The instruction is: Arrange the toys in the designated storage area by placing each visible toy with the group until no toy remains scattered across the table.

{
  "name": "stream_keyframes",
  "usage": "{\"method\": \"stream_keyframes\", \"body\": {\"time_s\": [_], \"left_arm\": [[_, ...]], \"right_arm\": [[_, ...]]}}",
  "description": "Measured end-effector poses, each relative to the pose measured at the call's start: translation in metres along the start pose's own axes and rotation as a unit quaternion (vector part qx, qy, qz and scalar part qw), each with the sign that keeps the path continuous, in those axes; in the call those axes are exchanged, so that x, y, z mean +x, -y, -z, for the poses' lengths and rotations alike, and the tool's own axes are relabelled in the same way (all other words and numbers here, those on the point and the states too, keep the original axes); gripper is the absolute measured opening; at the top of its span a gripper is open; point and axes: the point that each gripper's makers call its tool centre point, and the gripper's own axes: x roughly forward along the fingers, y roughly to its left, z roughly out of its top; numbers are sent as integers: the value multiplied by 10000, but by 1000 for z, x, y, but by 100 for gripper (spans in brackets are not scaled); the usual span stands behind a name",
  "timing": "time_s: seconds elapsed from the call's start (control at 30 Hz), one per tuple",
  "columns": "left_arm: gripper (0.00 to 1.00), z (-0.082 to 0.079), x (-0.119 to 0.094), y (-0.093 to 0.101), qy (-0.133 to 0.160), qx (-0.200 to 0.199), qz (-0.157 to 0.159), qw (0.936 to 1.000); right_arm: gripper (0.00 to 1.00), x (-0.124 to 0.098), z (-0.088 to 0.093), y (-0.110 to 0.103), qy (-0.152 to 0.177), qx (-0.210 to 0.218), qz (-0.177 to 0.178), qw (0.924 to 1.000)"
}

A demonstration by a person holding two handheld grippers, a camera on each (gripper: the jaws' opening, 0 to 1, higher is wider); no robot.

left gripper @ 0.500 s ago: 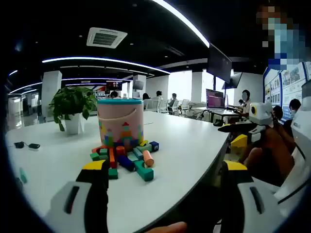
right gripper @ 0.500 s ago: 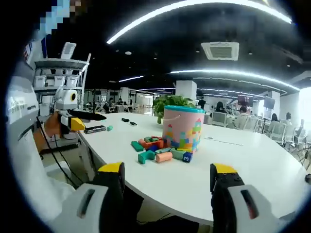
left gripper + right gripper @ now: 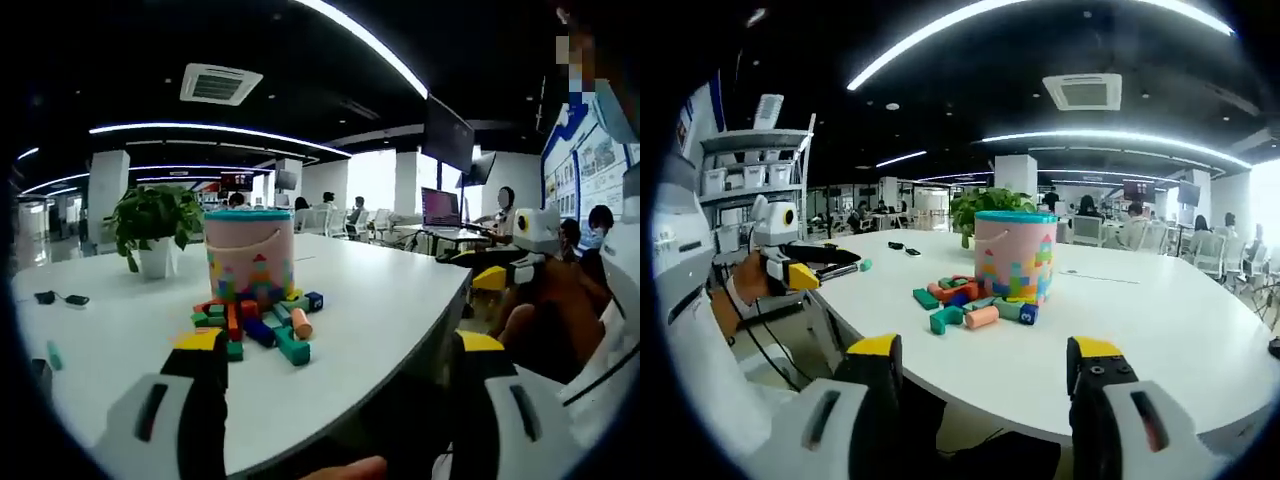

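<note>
We held the left claw (image 3: 340,365) spread wide, gripping nothing; the right claw (image 3: 985,365) likewise. Ahead at twelve o'clock, blocks (image 3: 255,322) lay scattered against the pink bucket (image 3: 249,251) on the tabletop (image 3: 380,290). The right gripper view caught shelving (image 3: 750,165) at ten o'clock.

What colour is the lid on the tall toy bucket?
Teal, on the pink cylindrical bucket printed with coloured blocks; its lid shows best in the right gripper view.
</note>
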Motion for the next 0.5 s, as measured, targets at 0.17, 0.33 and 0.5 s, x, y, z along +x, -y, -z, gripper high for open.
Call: {"method": "stream_keyframes", "body": {"time_s": [0.17,0.33,0.5], "left_arm": [[95,-18,19,13,201,63,241,9995],[95,-29,23,24,306,138,367,9988],[94,-28,19,22,340,79,346,9988]], "right_arm": [[67,-12,-11,5,57,44,94,9999],[66,-24,-21,13,204,-11,214,9996],[65,-24,-14,14,156,36,203,9997]]}}
